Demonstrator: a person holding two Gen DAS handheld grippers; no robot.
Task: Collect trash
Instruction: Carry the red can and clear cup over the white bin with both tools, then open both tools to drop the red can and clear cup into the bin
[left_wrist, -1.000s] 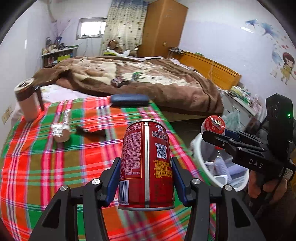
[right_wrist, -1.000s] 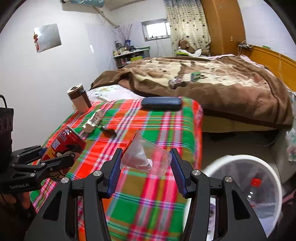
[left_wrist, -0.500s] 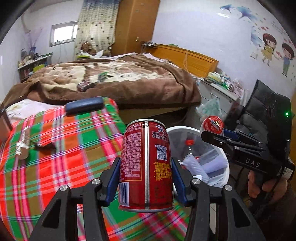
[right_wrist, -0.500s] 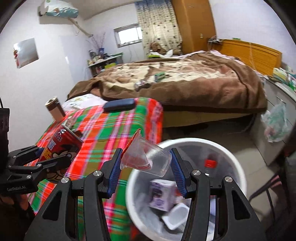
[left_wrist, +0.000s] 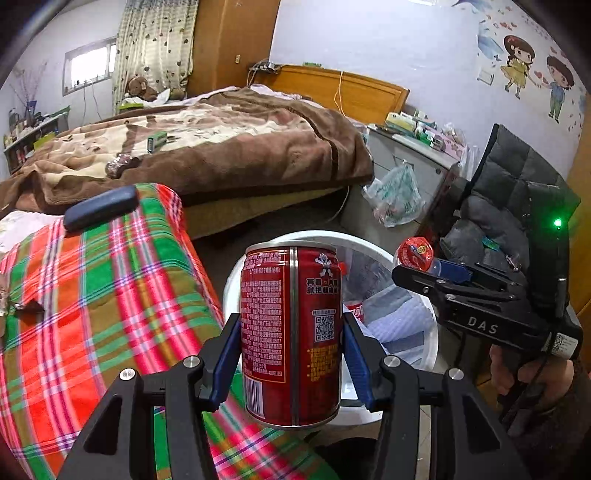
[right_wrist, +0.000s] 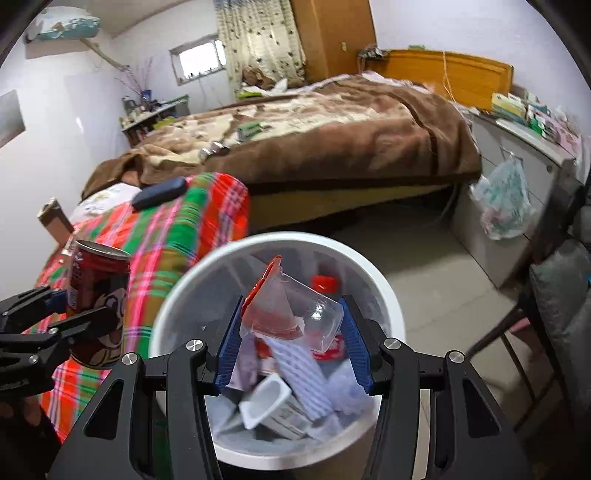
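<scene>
My left gripper (left_wrist: 290, 354) is shut on an upright red drink can (left_wrist: 290, 332), held at the edge of the plaid cloth beside the white trash bin (left_wrist: 424, 354). In the right wrist view the same red can (right_wrist: 96, 302) shows at the left in the left gripper (right_wrist: 66, 314). My right gripper (right_wrist: 291, 339) is shut on a clear plastic cup with a peeled red lid (right_wrist: 291, 314), tilted and hanging over the mouth of the white bin (right_wrist: 384, 291). In the left wrist view the right gripper (left_wrist: 428, 262) holds that cup (left_wrist: 415, 254) above the bin's far rim.
The bin holds a bottle with a red cap (right_wrist: 325, 282), a white tub (right_wrist: 264, 400) and wrappers. A plaid-covered table (left_wrist: 92, 302) carries a dark case (left_wrist: 99, 206). Behind stand a bed with a brown blanket (left_wrist: 221, 147), a cabinet with a hanging bag (left_wrist: 395, 195) and a dark chair (left_wrist: 517, 192).
Both grippers swung right from over the plaid table to the bin, each keeping its hold. The cup now hangs above the bin's opening; the can has reached the table's edge.
</scene>
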